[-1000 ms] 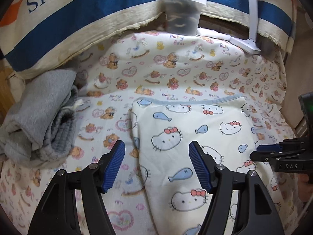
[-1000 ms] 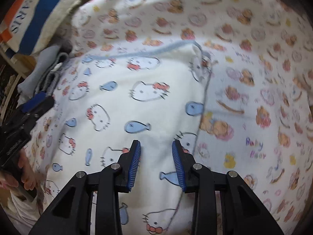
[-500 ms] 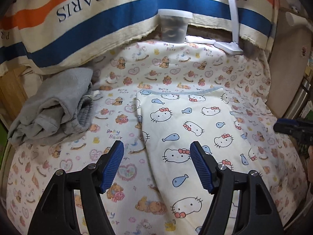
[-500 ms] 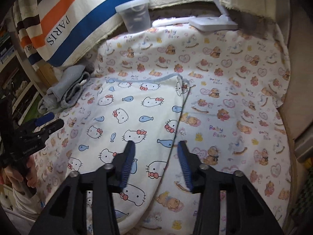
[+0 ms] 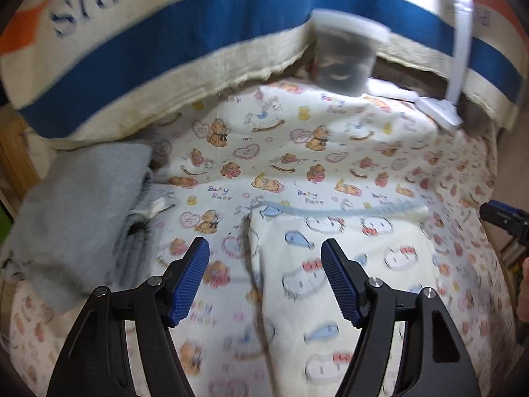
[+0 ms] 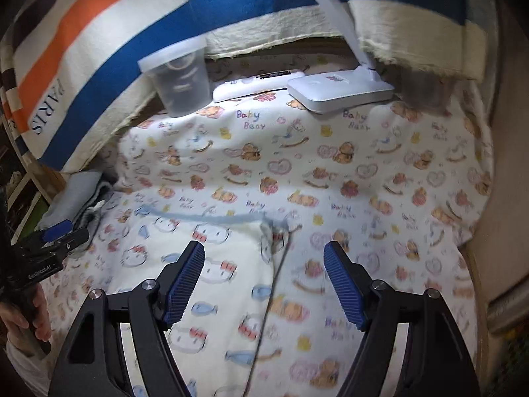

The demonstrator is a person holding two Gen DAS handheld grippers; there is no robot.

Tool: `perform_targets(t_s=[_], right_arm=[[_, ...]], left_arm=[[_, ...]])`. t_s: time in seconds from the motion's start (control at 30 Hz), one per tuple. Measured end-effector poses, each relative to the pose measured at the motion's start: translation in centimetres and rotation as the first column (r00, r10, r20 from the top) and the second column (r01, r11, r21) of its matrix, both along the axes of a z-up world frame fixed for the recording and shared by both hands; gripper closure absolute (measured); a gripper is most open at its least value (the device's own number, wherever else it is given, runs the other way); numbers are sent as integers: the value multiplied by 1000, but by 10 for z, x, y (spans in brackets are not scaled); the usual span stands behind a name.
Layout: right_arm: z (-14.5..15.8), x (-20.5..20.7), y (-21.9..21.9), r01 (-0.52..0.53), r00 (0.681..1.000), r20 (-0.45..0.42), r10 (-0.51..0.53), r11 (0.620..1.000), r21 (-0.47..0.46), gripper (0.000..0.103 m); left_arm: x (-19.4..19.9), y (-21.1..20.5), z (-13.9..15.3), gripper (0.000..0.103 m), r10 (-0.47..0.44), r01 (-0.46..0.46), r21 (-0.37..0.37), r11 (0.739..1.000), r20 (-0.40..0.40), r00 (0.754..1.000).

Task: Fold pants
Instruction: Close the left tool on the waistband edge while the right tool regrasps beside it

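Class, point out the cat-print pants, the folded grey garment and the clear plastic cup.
cat-print pants point(image 5: 347, 274), left wrist view, on the cream fabric.
folded grey garment point(image 5: 79, 205), left wrist view, top layer.
clear plastic cup point(image 6: 180, 79), right wrist view, side wall.

Cream pants point(image 5: 347, 264), prob. cat-and-fish print.

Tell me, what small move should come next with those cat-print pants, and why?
Probably lower both grippers to the blue-trimmed waistband corners. The cream cat-and-fish print pants lie flat on the bear-print sheet. The left gripper is open and empty, above the near-left corner. The right gripper, jaws opening, holds nothing.
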State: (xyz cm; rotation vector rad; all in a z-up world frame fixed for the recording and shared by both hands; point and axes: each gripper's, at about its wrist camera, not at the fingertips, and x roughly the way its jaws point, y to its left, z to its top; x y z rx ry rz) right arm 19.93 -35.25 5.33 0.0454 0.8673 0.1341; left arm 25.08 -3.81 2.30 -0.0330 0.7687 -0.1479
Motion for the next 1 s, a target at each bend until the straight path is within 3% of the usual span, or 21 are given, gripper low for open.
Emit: perform_targets(t_s=[0.13,0.33,0.6,0.77,1.0], right_arm=[[-32,46,-10,-2,997,-72,8,997,76,27],[-70,77,-20,23,991,-137,8,974,226,27],[-95,82,-13,-18,991,-124,44,980,199,27],[-97,79,-20,-18,997,-70,32,981,191,27],[-91,75,-28,-22,1000,1,22,985,171,27]], left_arm=[[34,0,-17,34,9,-9,-9,1000,-23,1000],[72,2,-41,34,-14,9,-64,998,-75,997],[88,11,-62,41,-62,43,-178,983,-99,993],[84,11,-59,40,-73,63,-183,981,-49,996],[87,9,-70,38,-69,60,-138,989,-61,996]])
